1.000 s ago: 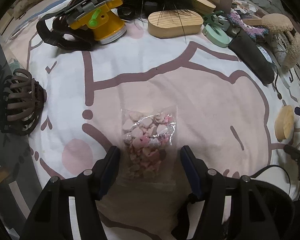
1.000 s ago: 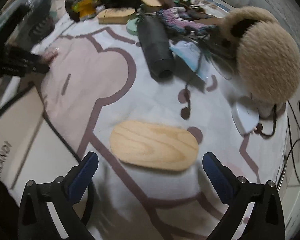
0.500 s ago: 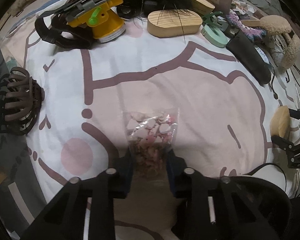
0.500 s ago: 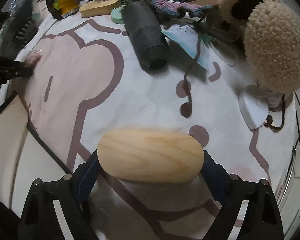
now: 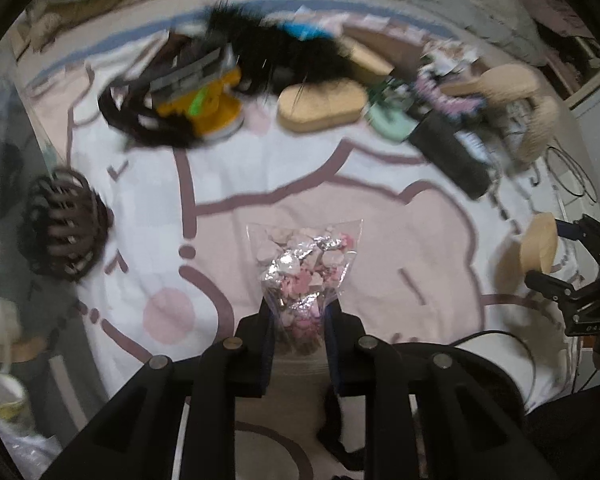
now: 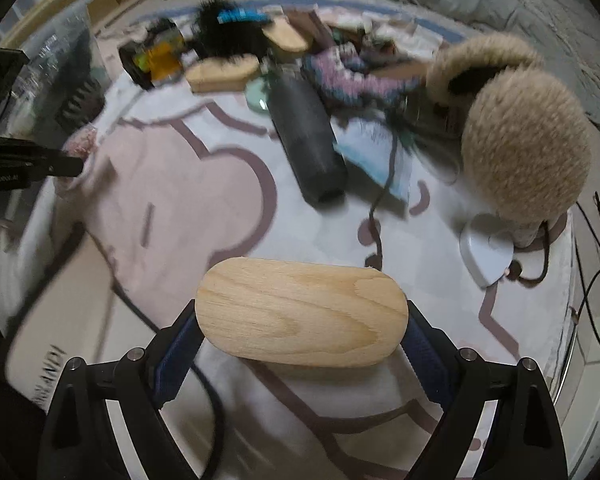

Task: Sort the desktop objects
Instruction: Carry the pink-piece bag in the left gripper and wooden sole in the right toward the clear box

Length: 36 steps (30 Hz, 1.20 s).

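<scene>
My left gripper [image 5: 298, 316] is closing on the candy bag [image 5: 306, 268] near the mat's [image 5: 380, 216] front edge; my right gripper [image 6: 302, 328] clamps the wooden block [image 6: 302, 312] endwise (seemingly lifted). Slick film or rounded ends could slip.

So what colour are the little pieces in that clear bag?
Mostly pink and white, inside the clear bag; the left wrist view shows them best.

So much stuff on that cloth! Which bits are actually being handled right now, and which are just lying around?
Being handled:
- clear bag of pink and white pieces, pinched by the closing left gripper
- oval wooden block, clamped by the right gripper

Lying about:
- dark cylinder
- fluffy beige earmuffs
- brown hair claw
- yellow toy
- second wooden block
</scene>
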Each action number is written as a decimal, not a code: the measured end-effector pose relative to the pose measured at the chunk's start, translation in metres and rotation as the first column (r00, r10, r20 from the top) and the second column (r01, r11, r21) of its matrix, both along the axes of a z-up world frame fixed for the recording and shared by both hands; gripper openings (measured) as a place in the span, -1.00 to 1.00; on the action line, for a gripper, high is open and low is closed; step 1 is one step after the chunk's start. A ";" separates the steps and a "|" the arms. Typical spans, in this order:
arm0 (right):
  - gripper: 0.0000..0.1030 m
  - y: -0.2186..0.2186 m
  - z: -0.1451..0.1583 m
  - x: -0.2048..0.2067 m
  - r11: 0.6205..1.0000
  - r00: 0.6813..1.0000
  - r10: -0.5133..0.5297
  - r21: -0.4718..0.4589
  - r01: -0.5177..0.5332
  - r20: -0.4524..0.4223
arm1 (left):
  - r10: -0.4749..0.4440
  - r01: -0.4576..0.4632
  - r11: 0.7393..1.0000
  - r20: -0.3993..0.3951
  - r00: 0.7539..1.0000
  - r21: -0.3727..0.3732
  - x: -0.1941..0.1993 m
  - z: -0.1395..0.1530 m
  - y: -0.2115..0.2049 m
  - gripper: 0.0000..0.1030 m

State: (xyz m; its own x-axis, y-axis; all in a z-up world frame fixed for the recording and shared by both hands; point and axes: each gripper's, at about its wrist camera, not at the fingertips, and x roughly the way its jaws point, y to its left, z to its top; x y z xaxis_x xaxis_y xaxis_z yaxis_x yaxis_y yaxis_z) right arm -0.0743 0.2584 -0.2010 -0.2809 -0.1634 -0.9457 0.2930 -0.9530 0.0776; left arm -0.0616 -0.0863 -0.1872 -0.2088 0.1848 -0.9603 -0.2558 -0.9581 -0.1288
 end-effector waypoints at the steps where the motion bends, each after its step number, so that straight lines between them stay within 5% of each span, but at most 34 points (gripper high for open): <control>1: 0.81 -0.013 0.002 0.001 1.000 1.000 -0.002 -0.007 0.002 -0.012 | -0.011 0.011 1.000 -0.023 1.000 0.000 -0.003 0.010 0.006 -0.58; 5: 0.81 -0.038 0.025 -0.008 0.998 0.996 -0.017 -0.059 0.011 -0.088 | -0.030 0.032 0.999 -0.082 0.996 0.018 -0.061 0.022 0.050 -0.58; 14: 0.81 -0.074 0.100 0.002 0.986 0.960 0.028 -0.149 -0.072 -0.279 | -0.044 0.050 0.999 -0.228 0.973 0.021 -0.041 0.076 0.060 -0.58; 27: 0.81 -0.157 0.156 0.023 0.934 0.893 0.169 -0.222 -0.281 -0.417 | 0.102 -0.098 0.995 -0.408 0.907 0.030 -0.004 0.132 -0.024 -0.58; 36: 0.81 -0.225 0.174 0.031 0.873 0.833 0.286 -0.230 -0.430 -0.474 | 0.212 -0.209 0.976 -0.457 0.864 0.059 0.015 0.149 -0.077 -0.58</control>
State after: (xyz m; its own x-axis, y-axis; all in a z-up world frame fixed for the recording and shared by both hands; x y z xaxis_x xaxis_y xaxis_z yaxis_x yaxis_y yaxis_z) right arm -0.0428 0.0331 -0.0272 -0.4927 -0.5965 -0.6335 0.6809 -0.7177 0.1462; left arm -0.0464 -0.1636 -0.0386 -0.6598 0.0932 -0.7457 -0.0801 -0.9953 -0.0536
